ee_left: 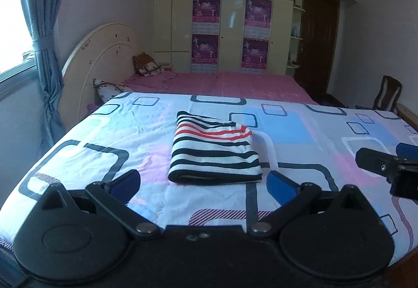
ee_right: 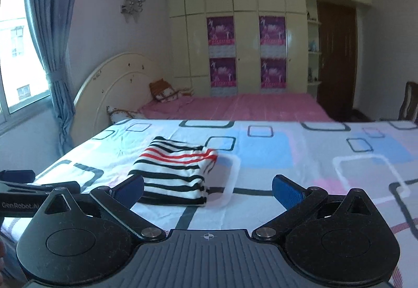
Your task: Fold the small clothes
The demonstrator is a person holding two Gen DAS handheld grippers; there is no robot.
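A small garment with black, white and red stripes [ee_left: 214, 149] lies folded into a neat rectangle on the patterned sheet [ee_left: 104, 131]. My left gripper [ee_left: 203, 181] hovers just in front of its near edge, jaws wide apart with nothing between them. In the right wrist view the same striped garment [ee_right: 175, 173] lies ahead and to the left. My right gripper [ee_right: 207, 190] is open wide and holds nothing. The right gripper's fingers [ee_left: 378, 165] show at the right edge of the left wrist view. The left gripper's arm [ee_right: 39, 188] shows at the left edge of the right wrist view.
The sheet with squares covers a raised surface in front of a pink bed [ee_left: 222, 84] with pillows [ee_left: 146, 63] and a cream headboard [ee_left: 104, 58]. Behind stand a cream wardrobe [ee_left: 230, 13], a dark door [ee_left: 318, 45] and a wooden chair [ee_left: 389, 94]. A curtained window [ee_left: 39, 40] is left.
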